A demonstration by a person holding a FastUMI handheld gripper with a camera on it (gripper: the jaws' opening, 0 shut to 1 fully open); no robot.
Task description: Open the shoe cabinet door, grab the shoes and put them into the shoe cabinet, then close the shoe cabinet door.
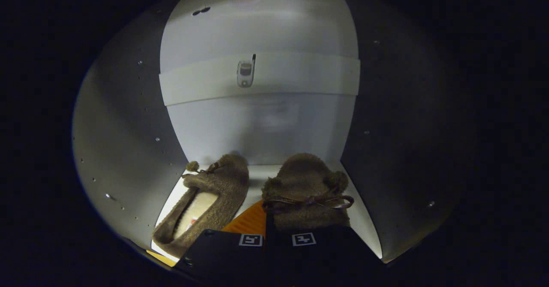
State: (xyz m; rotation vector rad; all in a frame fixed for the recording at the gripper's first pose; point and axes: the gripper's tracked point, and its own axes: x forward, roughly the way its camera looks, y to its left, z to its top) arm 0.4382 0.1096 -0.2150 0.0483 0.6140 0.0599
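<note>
Right shoe [305, 192]: brown, fuzzy, bow on top; stands on the cabinet floor [257, 173] inside the shoe cabinet [128, 141], toe toward the back wall [261, 124], its heel end at the gripper [271, 240] fingertips. Left shoe [206, 201]: same kind, pale lining showing, just beside the first, angled away to the left. Gripper: fingers drawn close together, only a thin gap between them; whether they pinch the right shoe's heel, I cannot tell. Back wall: pale rail [300, 77] running across, small metal fitting [245, 73] on it.
</note>
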